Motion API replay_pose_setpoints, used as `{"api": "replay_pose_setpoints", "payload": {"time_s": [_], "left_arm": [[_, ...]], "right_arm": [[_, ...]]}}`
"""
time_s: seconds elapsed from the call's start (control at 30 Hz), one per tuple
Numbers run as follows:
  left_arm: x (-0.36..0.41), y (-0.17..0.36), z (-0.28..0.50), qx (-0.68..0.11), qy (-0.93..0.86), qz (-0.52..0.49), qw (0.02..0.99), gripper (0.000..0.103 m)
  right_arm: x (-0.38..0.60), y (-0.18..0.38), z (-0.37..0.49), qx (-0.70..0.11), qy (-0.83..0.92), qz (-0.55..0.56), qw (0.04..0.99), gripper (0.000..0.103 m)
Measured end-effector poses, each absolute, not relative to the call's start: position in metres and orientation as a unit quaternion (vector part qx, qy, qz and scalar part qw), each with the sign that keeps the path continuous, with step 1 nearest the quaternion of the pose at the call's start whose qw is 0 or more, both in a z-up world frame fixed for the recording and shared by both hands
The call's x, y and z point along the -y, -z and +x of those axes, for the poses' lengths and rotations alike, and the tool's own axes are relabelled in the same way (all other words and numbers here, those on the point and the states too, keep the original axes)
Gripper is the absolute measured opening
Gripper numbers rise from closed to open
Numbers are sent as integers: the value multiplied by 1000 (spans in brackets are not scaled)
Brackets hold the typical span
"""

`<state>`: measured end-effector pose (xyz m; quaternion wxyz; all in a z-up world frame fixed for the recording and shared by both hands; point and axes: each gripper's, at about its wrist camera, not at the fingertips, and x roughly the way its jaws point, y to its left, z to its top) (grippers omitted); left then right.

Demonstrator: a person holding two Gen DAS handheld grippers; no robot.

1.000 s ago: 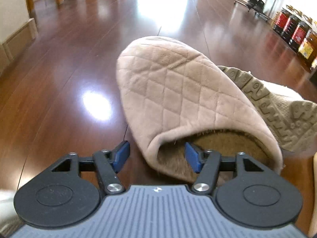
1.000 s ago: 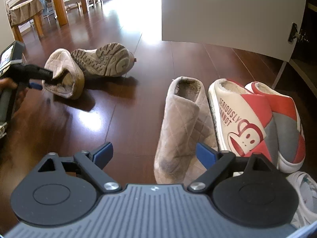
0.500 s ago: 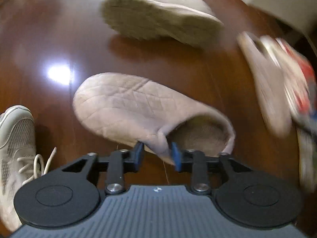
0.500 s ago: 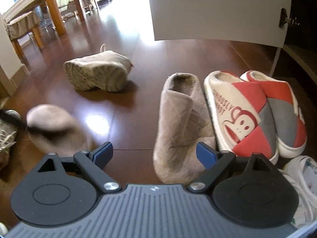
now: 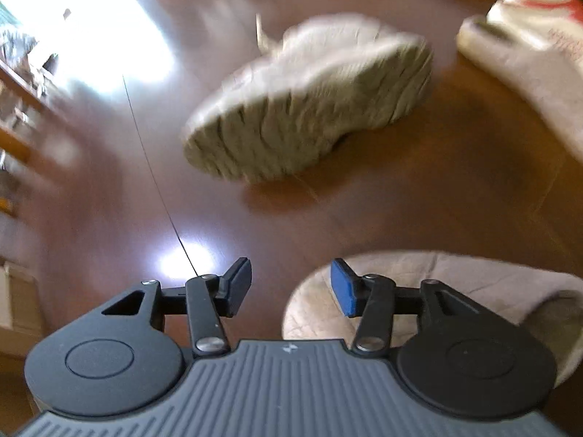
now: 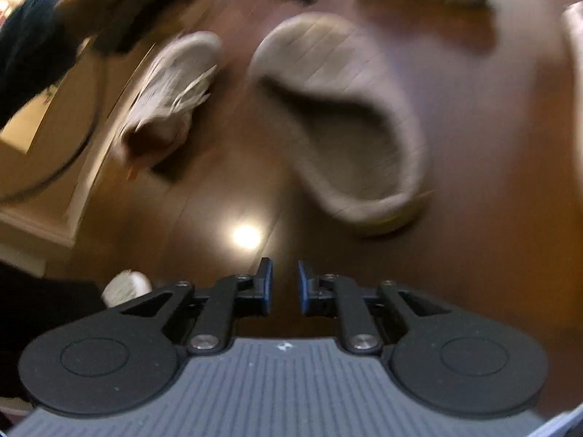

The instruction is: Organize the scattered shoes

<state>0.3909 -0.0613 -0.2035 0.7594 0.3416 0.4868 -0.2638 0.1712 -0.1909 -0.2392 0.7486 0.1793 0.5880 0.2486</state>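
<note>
Both tools empty above scattered shoes on the wood floor.

The left tool (image 5: pixel 290 287) is opening, nothing between its jaws; the quilted beige slipper (image 5: pixel 455 291) lies at lower right of its frame, partly under the right finger, with a sneaker (image 5: pixel 309 109) on its side at upper centre. The right tool (image 6: pixel 285 286) is closing on nothing, jaws a narrow gap apart; that slipper (image 6: pixel 346 116) lies at centre, a laced sneaker (image 6: pixel 171 94) to its left.

blurred: sneaker (image 5: pixel 309 109), quilted slipper (image 6: pixel 346 116) | cut off: red-white slipper (image 5: pixel 539 11) | hidden: none
</note>
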Motion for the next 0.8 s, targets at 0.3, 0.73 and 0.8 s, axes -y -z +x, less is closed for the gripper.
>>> {"api": "replay_pose_setpoints", "payload": {"time_s": [0.3,0.73,0.8], "left_arm": [[19,196,322,-553,303,317,708,48],[-25,164,297,-588,285,206,728,52],[-36,161,297,-594,268,192,734,52]], "right_arm": [[229,248,207,-541,-83,154,823,15],[212,212,236,-523,-136,266,798,53],[198,223,244,-554,-133,257,781,54]]}}
